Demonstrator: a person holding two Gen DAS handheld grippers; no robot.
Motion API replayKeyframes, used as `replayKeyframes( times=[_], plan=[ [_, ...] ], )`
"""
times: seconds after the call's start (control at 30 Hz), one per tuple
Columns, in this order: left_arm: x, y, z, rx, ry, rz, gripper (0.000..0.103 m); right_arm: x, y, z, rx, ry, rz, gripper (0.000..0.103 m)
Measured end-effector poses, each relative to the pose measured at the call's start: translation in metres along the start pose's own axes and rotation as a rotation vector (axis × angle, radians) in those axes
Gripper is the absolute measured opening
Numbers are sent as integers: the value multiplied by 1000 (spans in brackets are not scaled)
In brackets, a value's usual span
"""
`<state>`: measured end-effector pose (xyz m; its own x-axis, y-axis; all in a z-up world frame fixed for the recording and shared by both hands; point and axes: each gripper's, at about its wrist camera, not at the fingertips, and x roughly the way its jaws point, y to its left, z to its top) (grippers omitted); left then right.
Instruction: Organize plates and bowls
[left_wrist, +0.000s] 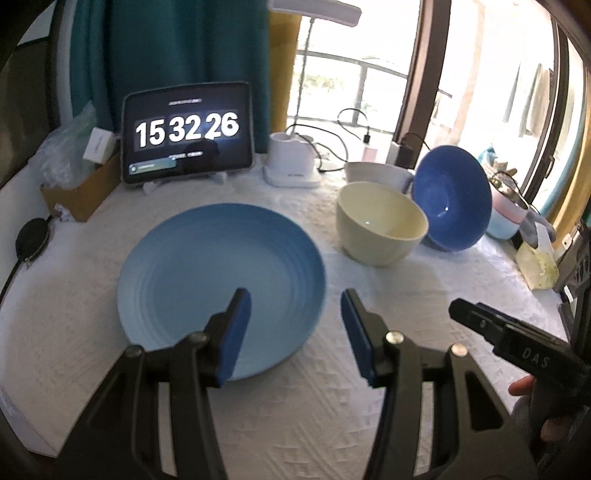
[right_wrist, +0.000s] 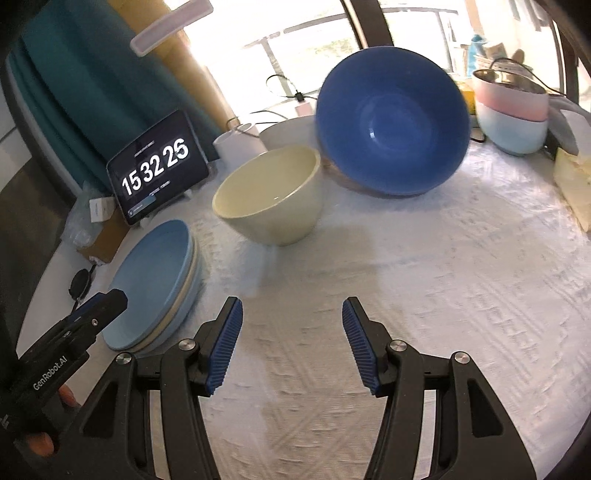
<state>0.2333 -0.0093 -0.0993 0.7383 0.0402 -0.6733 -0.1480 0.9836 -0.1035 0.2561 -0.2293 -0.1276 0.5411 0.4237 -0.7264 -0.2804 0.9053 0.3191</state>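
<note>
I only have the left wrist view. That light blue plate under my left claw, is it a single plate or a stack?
Observer: A stack. The right wrist view shows the light blue plate edge-on, with a cream layer and another blue one under it.
Operator: Is the right claw holding anything?
Observer: No. The right claw is open over bare tablecloth.
Operator: What's behind the dark blue bowl?
Observer: Stacked pink and pale blue bowls.
</note>
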Motion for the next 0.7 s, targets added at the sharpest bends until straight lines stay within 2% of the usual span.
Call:
replayKeyframes(
  times=[0.27, 0.7],
  plan=[
    [8, -38, 2, 64, 13, -34, 52, -12, -30, 3, 27, -18, -14, 59],
    [29, -98, 27, 163, -26, -110, 52, -28, -81, 26, 57, -62, -73, 59]
  ],
)
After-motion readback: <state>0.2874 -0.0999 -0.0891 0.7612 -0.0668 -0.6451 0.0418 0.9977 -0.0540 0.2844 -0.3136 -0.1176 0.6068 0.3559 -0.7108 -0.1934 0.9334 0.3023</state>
